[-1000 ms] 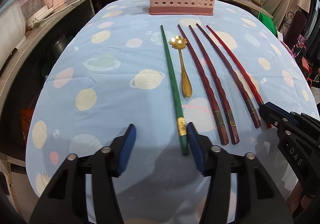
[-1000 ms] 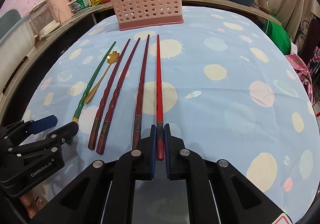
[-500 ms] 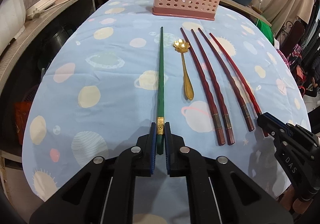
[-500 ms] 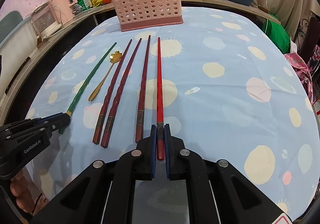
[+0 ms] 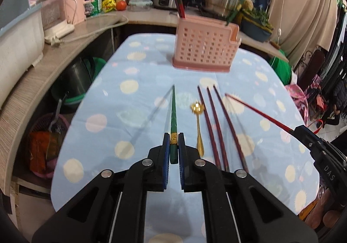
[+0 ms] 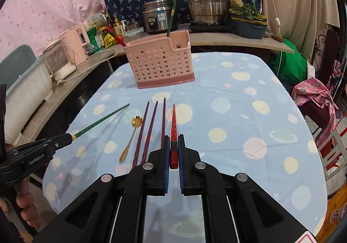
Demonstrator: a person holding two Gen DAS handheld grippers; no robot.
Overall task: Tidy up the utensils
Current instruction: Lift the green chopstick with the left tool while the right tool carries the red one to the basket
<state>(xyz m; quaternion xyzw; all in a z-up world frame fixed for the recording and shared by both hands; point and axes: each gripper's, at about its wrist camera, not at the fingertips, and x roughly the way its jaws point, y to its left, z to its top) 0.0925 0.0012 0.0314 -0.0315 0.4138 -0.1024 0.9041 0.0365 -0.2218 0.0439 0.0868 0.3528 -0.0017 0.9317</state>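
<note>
One green chopstick [image 5: 173,112] (lifted) in left hand-held gripper [image 5: 173,143]

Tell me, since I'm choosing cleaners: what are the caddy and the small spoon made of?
The pink caddy looks like moulded plastic: matt, with even punched holes. The spoon seems to be gold-toned metal, shiny with a flower-shaped bowl; whether plated or solid, I can't tell.

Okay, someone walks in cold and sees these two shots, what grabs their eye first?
Two black grippers, each pinching one chopstick and holding it above the planet-print blue tablecloth: the left gripper is shut on the green chopstick, the right gripper on the bright red chopstick. Between them, three dark red chopsticks and a gold flower-bowled spoon lie on the cloth, and a perforated pink plastic utensil basket stands behind.
</note>
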